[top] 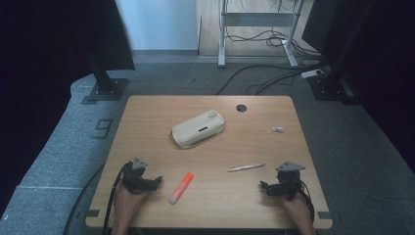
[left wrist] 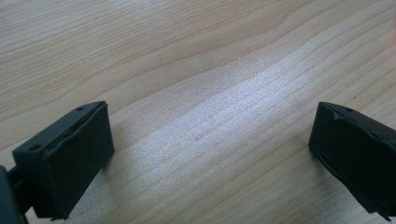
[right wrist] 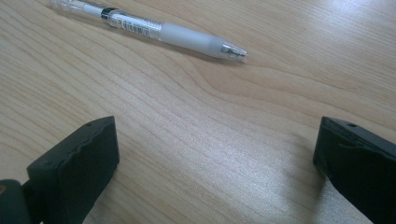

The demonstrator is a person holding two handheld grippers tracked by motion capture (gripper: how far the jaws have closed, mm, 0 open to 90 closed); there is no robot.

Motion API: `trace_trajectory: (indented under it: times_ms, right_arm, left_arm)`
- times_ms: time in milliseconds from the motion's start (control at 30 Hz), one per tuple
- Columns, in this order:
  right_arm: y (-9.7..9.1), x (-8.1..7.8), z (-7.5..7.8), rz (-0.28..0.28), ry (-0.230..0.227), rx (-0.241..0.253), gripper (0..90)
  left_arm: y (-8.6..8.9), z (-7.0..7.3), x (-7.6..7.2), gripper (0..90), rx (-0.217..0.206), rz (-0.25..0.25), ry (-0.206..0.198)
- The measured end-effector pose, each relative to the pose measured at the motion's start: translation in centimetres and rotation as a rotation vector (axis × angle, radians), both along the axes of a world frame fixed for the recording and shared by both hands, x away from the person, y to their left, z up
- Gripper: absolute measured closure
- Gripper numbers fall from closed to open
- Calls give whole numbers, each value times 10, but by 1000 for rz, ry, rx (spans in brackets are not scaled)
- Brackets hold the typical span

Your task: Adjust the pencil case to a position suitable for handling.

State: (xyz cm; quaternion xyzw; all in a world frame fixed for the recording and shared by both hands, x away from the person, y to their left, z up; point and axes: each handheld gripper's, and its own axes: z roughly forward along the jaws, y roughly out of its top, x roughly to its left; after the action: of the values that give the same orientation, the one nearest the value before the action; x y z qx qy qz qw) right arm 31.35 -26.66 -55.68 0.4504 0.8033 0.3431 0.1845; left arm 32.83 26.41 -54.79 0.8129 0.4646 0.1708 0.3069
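Wooden table [top: 147,127], bare near its front edge. Cream pencil case [top: 197,129] lying slantwise near the middle, well apart from both hands. Left gripper [top: 157,181] low over the front left, held by a hand [top: 126,198] entering from the bottom edge, pointed inward toward the centre; fingers [left wrist: 65,158] spread wide, nothing between them but wood grain. Right gripper [top: 263,186] mirrored at the front right, also pointed inward, fingers [right wrist: 74,172] wide and empty. Orange highlighter [top: 181,187] just beside the left gripper, untouched. Clear pen [top: 246,167] near the right gripper, flat on the table [right wrist: 154,30]. Small white object [top: 277,129] farther back right.
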Motion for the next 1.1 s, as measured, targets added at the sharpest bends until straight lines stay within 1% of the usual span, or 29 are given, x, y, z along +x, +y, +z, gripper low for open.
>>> trace_trajectory:
  times_ms: [100, 567, 667, 700, 767, 833, 867, 900, 1000, 1033, 1067, 1100]
  right_arm:
    - [0, 0, 0, 0, 0, 0, 0]
    - [0, 0, 0, 0, 0, 0, 0]
    - [0, 0, 0, 0, 0, 0, 0]
    - [0, 0, 0, 0, -1, 0, 0]
    - [0, 0, 0, 0, -1, 0, 0]
    - [0, 1, 0, 0, -2, -1, 0]
    - [0, 1, 0, 0, -2, -1, 0]
    - [0, 1, 0, 0, -2, -1, 0]
    - [0, 1, 0, 1, 0, -1, 0]
    - [0, 1, 0, 1, 0, -1, 0]
    - [0, 1, 0, 1, 0, -1, 0]
    - [0, 1, 0, 1, -1, -1, 0]
  left_arm:
    - [0, 0, 0, 0, 0, 4, 0]
    - [0, 0, 3, 0, -3, -27, -1]
    - [-2, 1, 3, 23, -1, -38, 4]
    - [-4, 3, 4, 32, -1, -49, 12]
    - [-5, 4, 4, 37, -3, -54, 14]
    - [-9, 9, 6, 43, -19, -72, 7]
    - [-9, 9, 6, 45, -19, -72, 7]
    - [-10, 13, 8, 45, -36, -80, 3]
    - [-13, 17, 10, 48, -45, -92, 3]
    - [-16, 21, 13, 51, -43, -101, 2]
    - [-16, 21, 13, 55, -43, -101, 2]
    - [-20, 24, 16, 61, -42, -115, 2]
